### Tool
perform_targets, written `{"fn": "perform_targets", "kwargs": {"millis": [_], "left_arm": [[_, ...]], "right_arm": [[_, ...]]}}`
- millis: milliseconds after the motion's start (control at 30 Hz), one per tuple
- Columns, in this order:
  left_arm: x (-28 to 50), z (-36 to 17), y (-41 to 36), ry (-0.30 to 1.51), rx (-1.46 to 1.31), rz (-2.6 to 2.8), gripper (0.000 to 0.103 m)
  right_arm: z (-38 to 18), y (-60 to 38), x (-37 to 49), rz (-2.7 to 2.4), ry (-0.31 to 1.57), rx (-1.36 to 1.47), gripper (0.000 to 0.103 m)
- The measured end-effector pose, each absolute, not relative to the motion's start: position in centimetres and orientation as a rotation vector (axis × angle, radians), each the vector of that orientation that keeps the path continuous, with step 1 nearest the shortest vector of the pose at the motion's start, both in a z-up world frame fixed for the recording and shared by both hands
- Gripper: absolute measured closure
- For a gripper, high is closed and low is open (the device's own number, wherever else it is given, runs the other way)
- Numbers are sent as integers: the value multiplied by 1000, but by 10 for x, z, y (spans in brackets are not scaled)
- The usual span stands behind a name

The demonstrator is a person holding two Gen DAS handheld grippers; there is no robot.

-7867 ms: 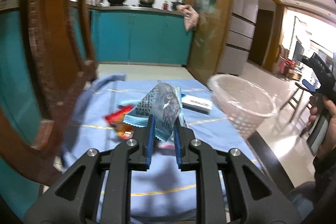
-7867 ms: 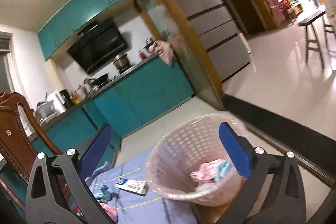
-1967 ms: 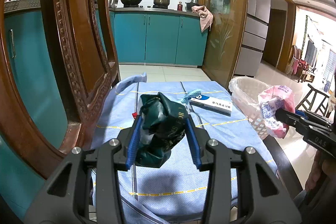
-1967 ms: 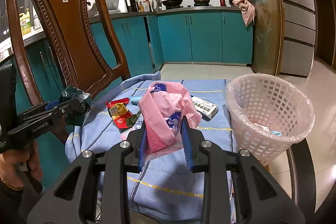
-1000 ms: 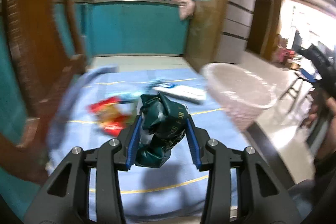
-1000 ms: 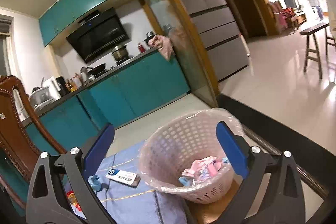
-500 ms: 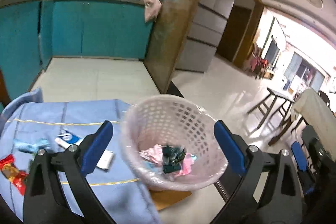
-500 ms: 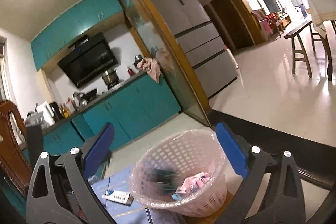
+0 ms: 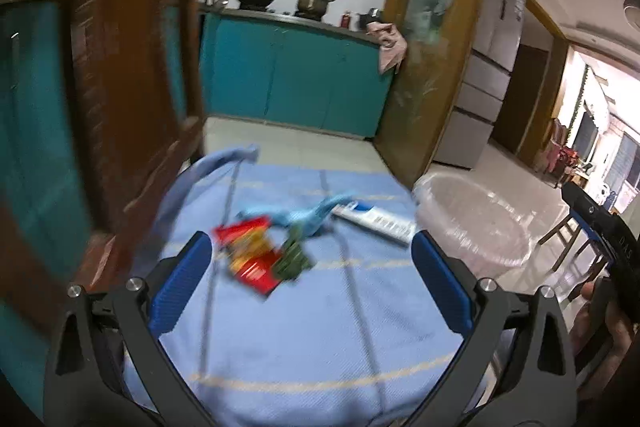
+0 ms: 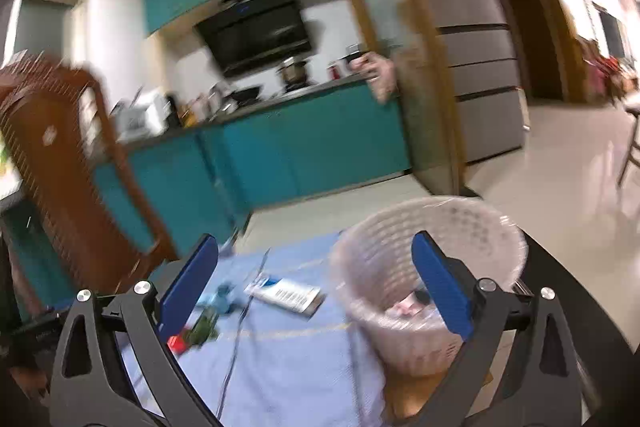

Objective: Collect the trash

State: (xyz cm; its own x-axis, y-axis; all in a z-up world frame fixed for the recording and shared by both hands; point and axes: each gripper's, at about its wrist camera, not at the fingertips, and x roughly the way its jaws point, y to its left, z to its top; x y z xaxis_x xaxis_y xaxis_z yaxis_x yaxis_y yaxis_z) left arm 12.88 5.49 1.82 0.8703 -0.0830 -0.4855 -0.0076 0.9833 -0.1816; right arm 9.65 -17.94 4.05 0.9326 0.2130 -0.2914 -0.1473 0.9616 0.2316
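My left gripper (image 9: 310,275) stands wide open and holds nothing, above the blue tablecloth (image 9: 304,339). Ahead of it lie a red and yellow wrapper (image 9: 250,259), a small green wrapper (image 9: 294,257), a light blue wrapper (image 9: 316,213) and a white and blue box (image 9: 376,223). The white mesh basket (image 9: 472,227) stands at the table's right edge. My right gripper (image 10: 316,283) is open too, empty, with the basket (image 10: 424,267) right behind its right finger. Pink trash (image 10: 408,307) lies inside the basket. The box (image 10: 286,293) and wrappers (image 10: 200,327) show left of it.
A carved wooden chair (image 9: 120,87) stands close at the table's left side. Teal kitchen cabinets (image 9: 292,83) and a tiled floor lie beyond the table. A wooden door frame (image 9: 432,67) and a fridge rise at the right. A hand (image 9: 604,311) holds the other gripper at far right.
The left gripper let the dark green bag fall into the basket, opened wide, then swung back left over the table's wrappers. The right gripper turned left, still open.
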Motion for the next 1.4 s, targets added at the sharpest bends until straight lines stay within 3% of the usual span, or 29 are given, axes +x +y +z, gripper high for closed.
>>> {"fn": "perform_targets", "kwargs": {"millis": [267, 1400], "left_arm": [[115, 10, 44, 537, -61, -26, 3], [122, -4, 48, 585, -84, -9, 3]], "right_arm": [[26, -129, 68, 303, 395, 76, 8], [24, -128, 76, 302, 426, 65, 8]]}}
